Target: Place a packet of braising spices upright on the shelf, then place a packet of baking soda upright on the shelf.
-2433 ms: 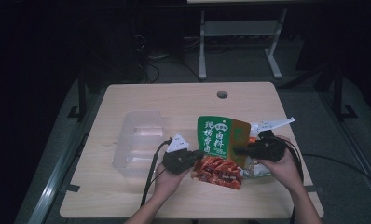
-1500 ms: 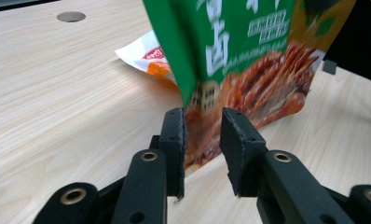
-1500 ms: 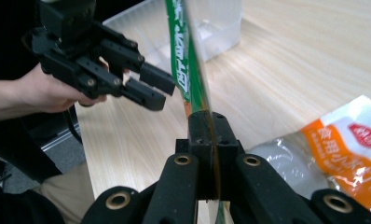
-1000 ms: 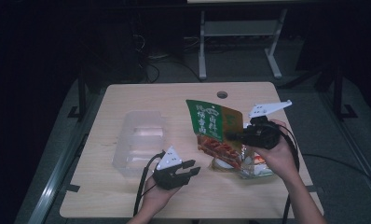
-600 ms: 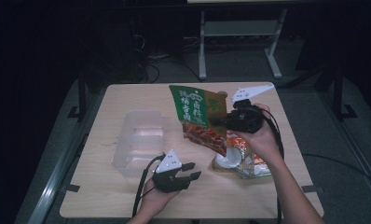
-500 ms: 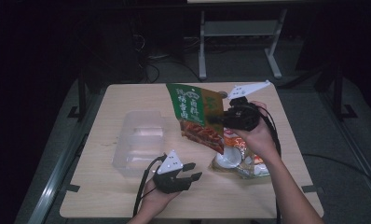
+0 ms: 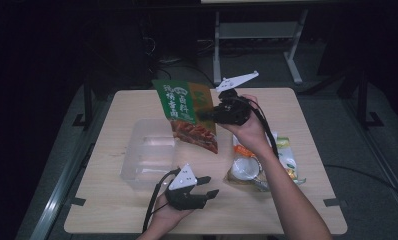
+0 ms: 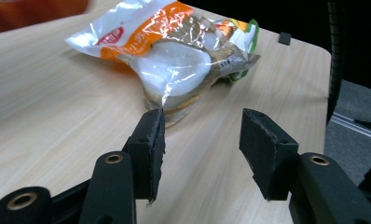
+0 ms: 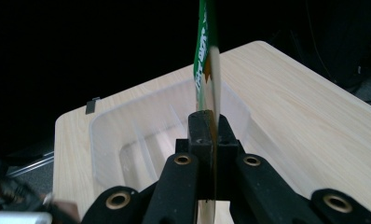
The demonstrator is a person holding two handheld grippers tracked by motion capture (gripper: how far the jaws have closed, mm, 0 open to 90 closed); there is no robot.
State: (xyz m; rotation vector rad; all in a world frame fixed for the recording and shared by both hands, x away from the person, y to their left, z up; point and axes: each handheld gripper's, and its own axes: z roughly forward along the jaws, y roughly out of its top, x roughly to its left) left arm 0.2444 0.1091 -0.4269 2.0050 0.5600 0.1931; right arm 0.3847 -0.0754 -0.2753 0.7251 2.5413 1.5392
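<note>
My right gripper [image 7: 207,116] is shut on the edge of a green and red snack bag [image 7: 186,114], which hangs in the air over the right rim of a clear plastic container [image 7: 148,161]. The right gripper view looks along the bag [image 9: 205,56], edge-on between the pressed jaws of this gripper [image 9: 210,125], with the container [image 9: 141,140] below. My left gripper [image 7: 209,185] rests low near the table's front edge. Its jaws have just been opening and stand apart with nothing between them [image 8: 200,149]. Ahead of them lies a white and orange packet [image 8: 174,60].
The wooden table [image 7: 287,105] carries the white, orange and green packet [image 7: 259,167] under my right forearm, right of centre. Beyond the far edge stands a metal frame [image 7: 259,35] on the dark floor. The table's right edge [image 8: 314,93] is close to the packet.
The right hand has carried the snack bag left and up, from above the packet to over the container's rim. The left hand has stayed at the front edge.
</note>
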